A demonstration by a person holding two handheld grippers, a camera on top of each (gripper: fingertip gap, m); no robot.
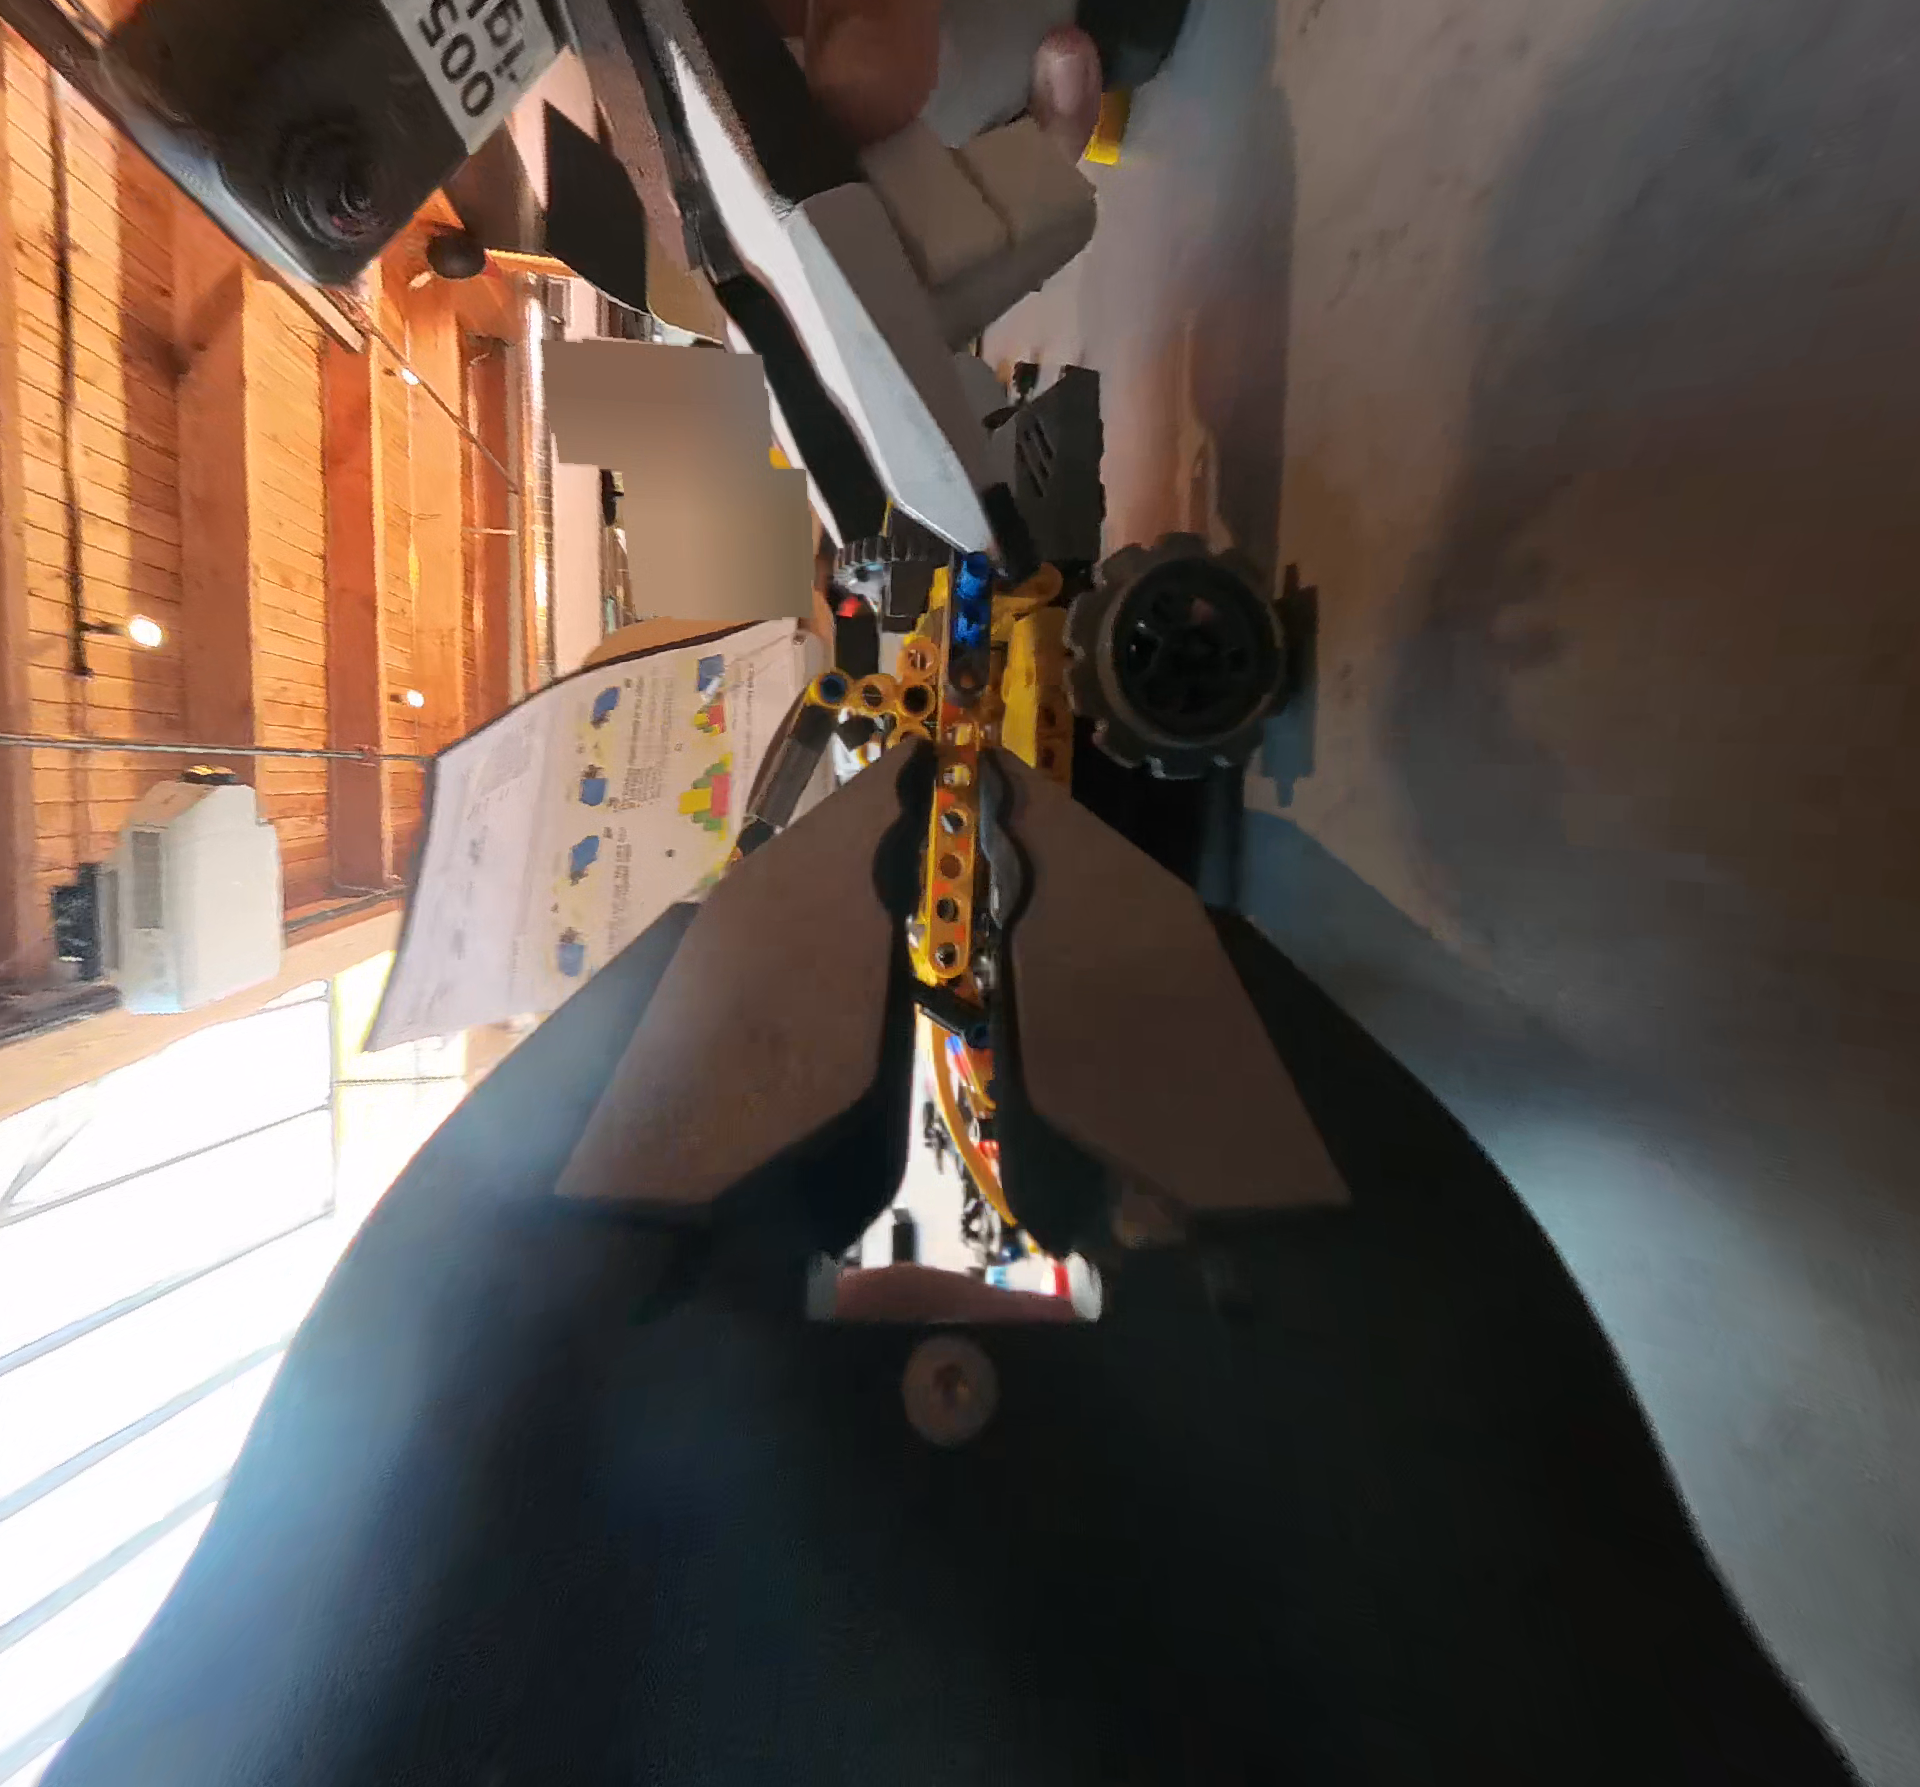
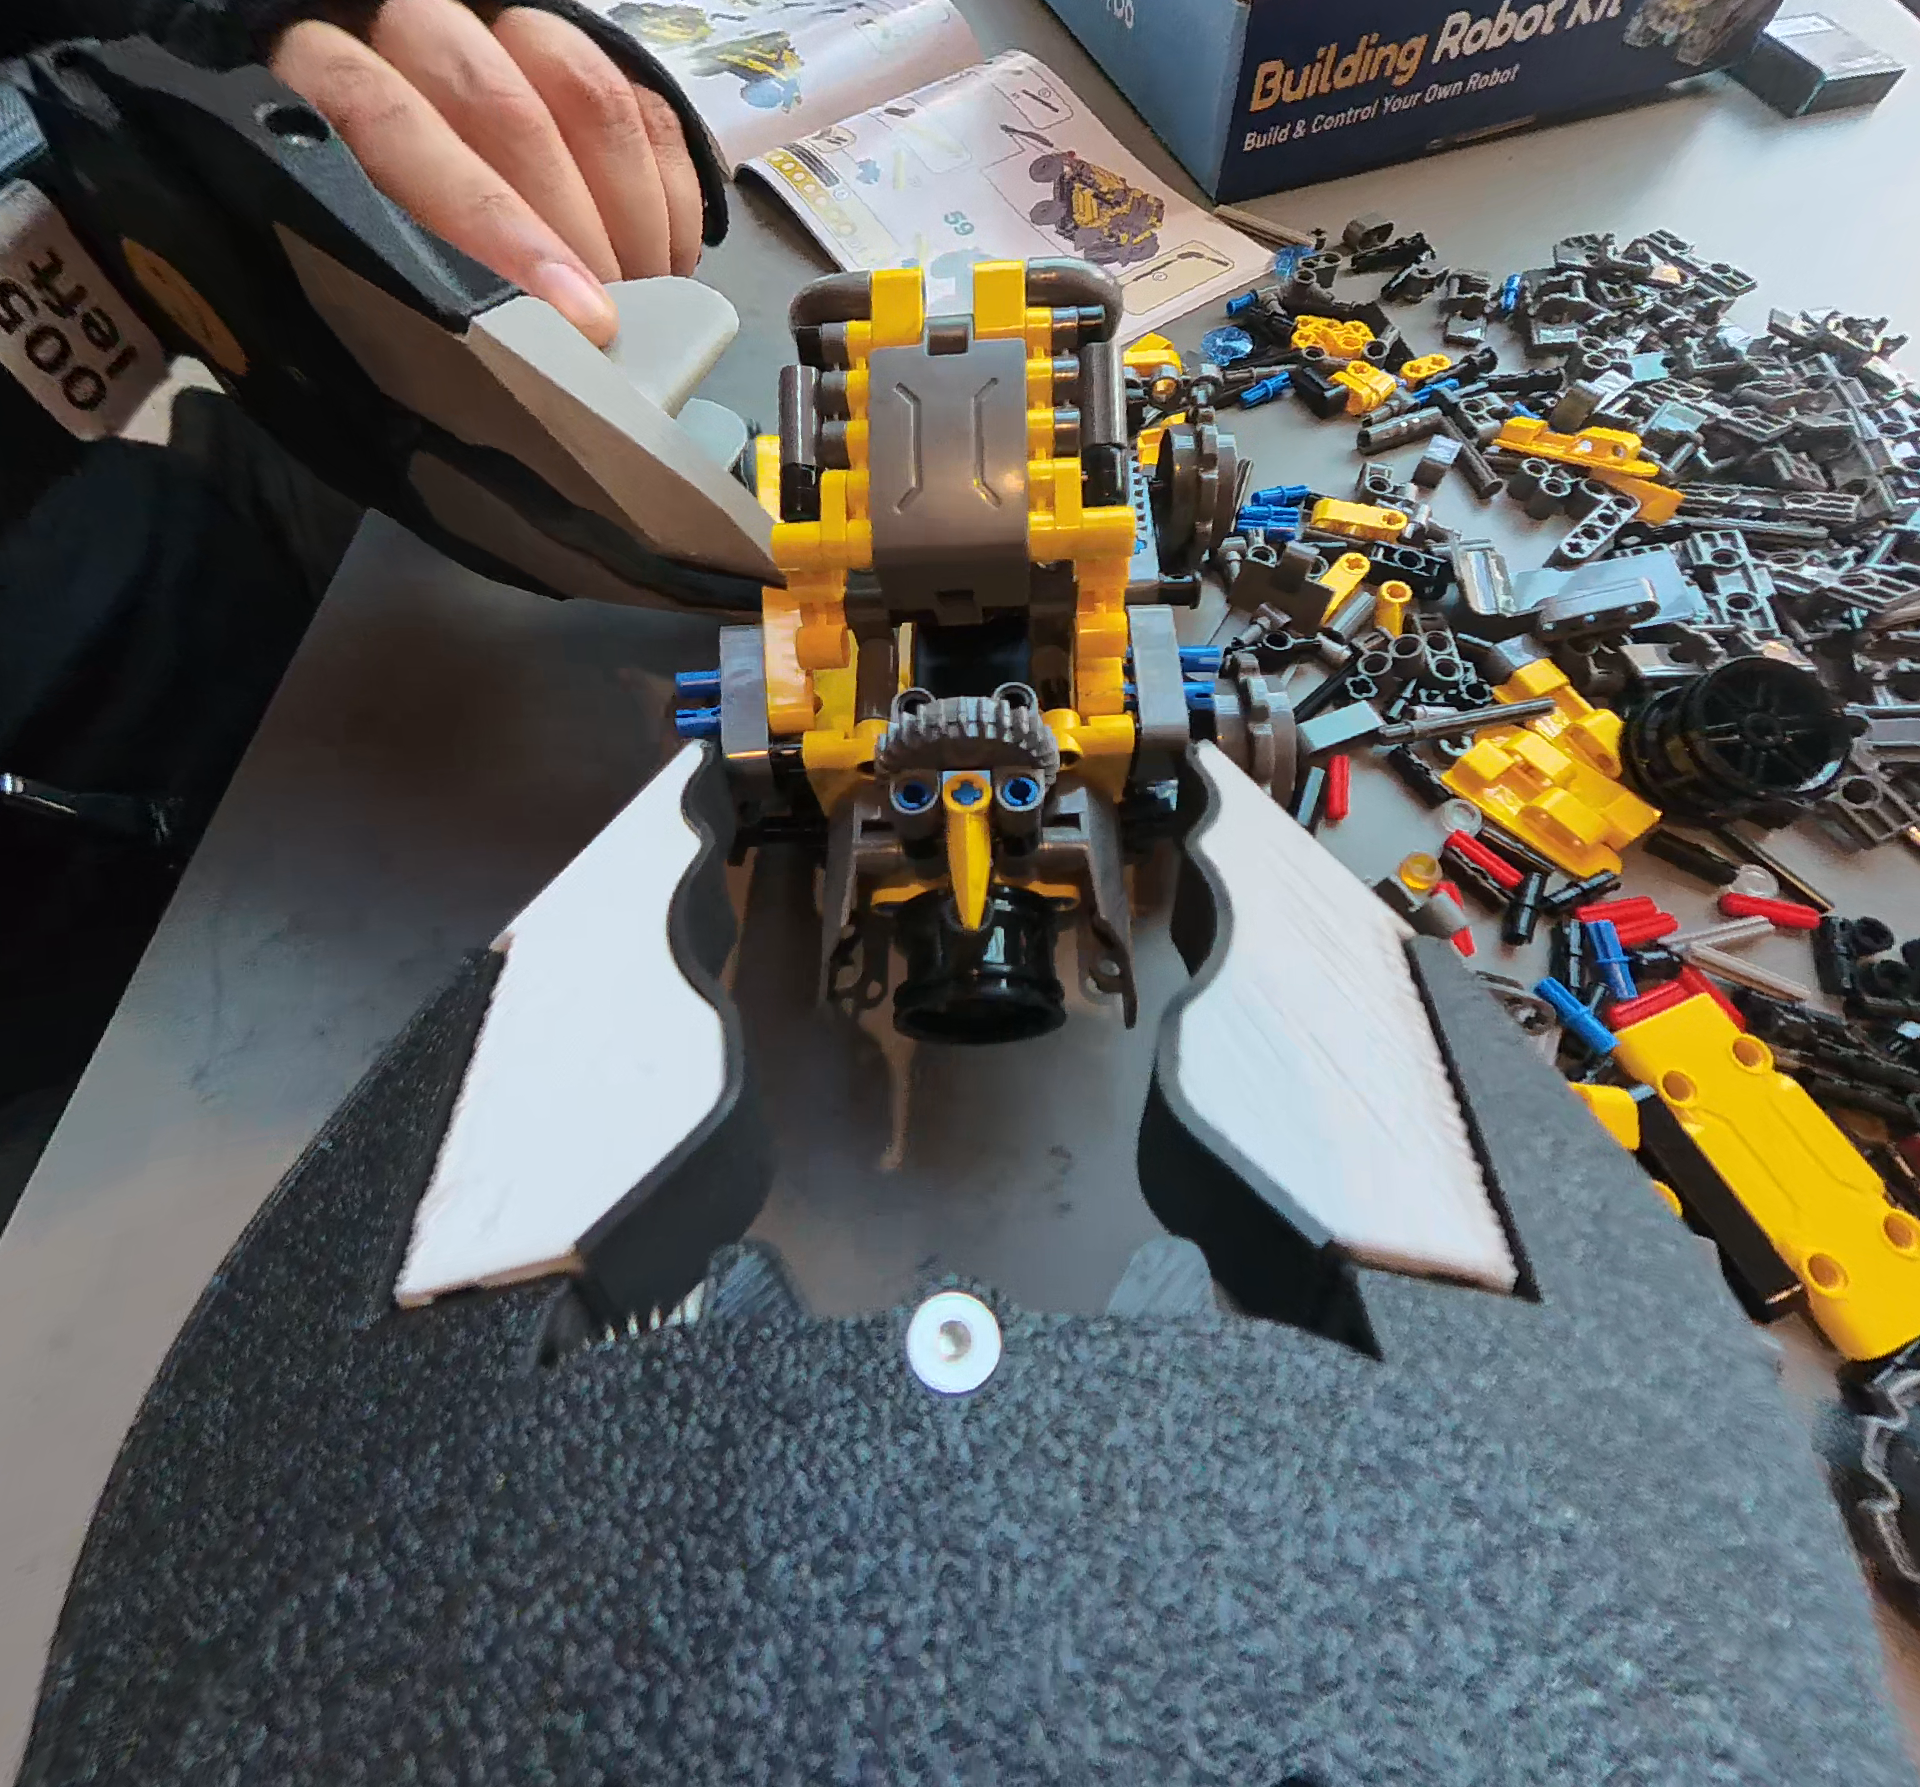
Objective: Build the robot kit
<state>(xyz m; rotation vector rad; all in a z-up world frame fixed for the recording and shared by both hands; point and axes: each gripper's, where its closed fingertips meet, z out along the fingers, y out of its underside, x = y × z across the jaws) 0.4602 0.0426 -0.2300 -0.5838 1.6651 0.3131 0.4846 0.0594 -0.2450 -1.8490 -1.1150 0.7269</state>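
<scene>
One yellow-and-grey studded plastic model [image 2: 951,594] standing on smooth grey tabletop [image 2: 416,750]. Left gripper [image 1: 951,802] fingers clamped on its yellow holed beam [image 1: 951,844]; right gripper [image 2: 951,802] fingers apart, flanking it. Loose bricks [image 2: 1558,594] heaped beside; one booklet [image 2: 987,168], one box [image 2: 1455,44].

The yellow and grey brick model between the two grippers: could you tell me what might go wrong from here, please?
1. The left gripper is clamped only on a thin yellow holed beam; pulling could snap it off the brick model.
2. The open right gripper might knock its dark grey gear.
</scene>
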